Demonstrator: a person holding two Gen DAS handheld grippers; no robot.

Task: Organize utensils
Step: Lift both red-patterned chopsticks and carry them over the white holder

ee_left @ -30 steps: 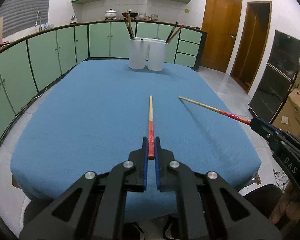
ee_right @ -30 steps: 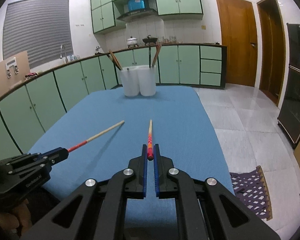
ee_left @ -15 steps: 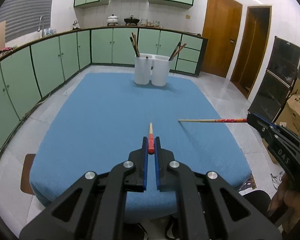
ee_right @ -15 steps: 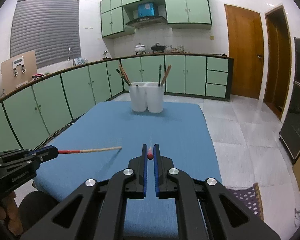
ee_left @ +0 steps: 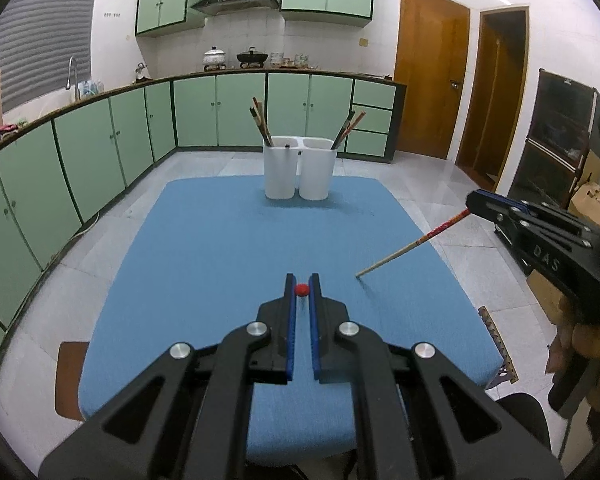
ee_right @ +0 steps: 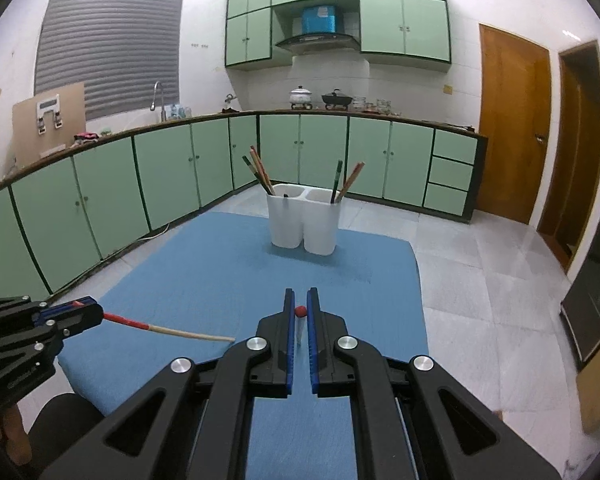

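Each gripper is shut on one red-handled wooden chopstick above the blue table. My left gripper (ee_left: 301, 285) pinches the red end of its chopstick (ee_left: 301, 289); the shaft points down, hidden, and it shows from the side in the right wrist view (ee_right: 172, 330). My right gripper (ee_right: 300, 300) holds its chopstick (ee_right: 300, 312) the same way; it shows tilted in the left wrist view (ee_left: 414, 244), tip near the cloth. A white two-compartment holder (ee_left: 299, 172) with several chopsticks stands at the table's far end, also in the right wrist view (ee_right: 303, 222).
The blue cloth-covered table (ee_left: 220, 248) has tiled floor on all sides. Green kitchen cabinets (ee_left: 80, 152) run along the left and back. Wooden doors (ee_left: 428, 84) and a dark cabinet (ee_left: 556, 152) are at the right. A mat (ee_left: 496, 344) lies by the table's right edge.
Both grippers have lifted and tilted their chopsticks from lying forward to pointing downward, and pulled back from the holder. The view has risen above the table.
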